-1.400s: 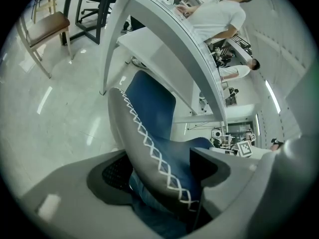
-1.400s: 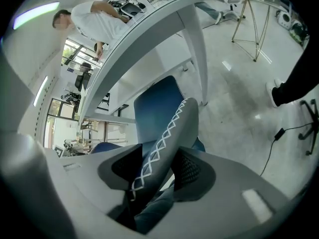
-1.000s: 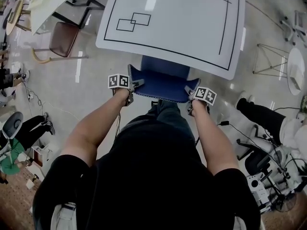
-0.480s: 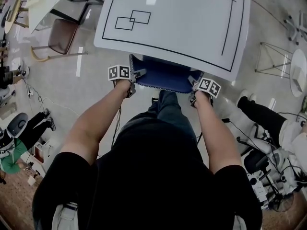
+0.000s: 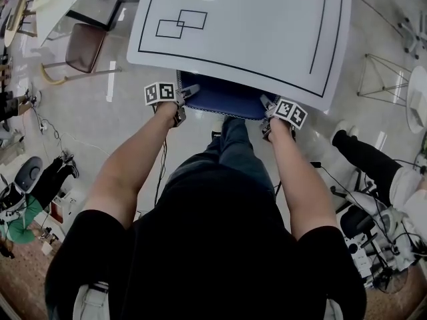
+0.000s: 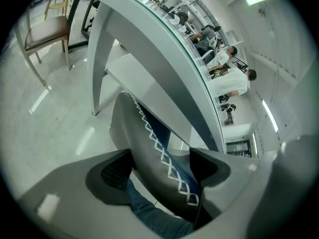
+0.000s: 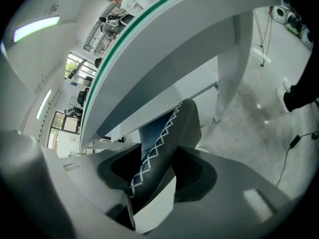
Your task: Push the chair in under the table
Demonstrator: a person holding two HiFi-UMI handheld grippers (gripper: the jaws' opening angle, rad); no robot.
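A blue chair [image 5: 220, 99] with a grey shell and white zigzag stitching stands mostly under the white table [image 5: 247, 25]; only a strip of its back shows past the table's near edge. My left gripper [image 5: 190, 91] is shut on the left edge of the chair back [image 6: 149, 153], which runs between its pads. My right gripper [image 5: 267, 105] clamps the right edge of the chair back [image 7: 164, 133]; its jaws are opening slightly while the pads still touch the shell. The tabletop [image 7: 174, 39] hangs just above both grips.
A white table leg [image 6: 97, 68] stands left of the chair, another leg [image 7: 227, 68] to its right. A brown chair [image 5: 83, 49] stands at the far left. A seated person's legs [image 5: 363, 155] and cables lie on the floor at right, near a wire stand [image 5: 377, 79].
Both grippers moved toward the table with the chair back in them. The blue seat has slid further under the tabletop, so less of it shows.
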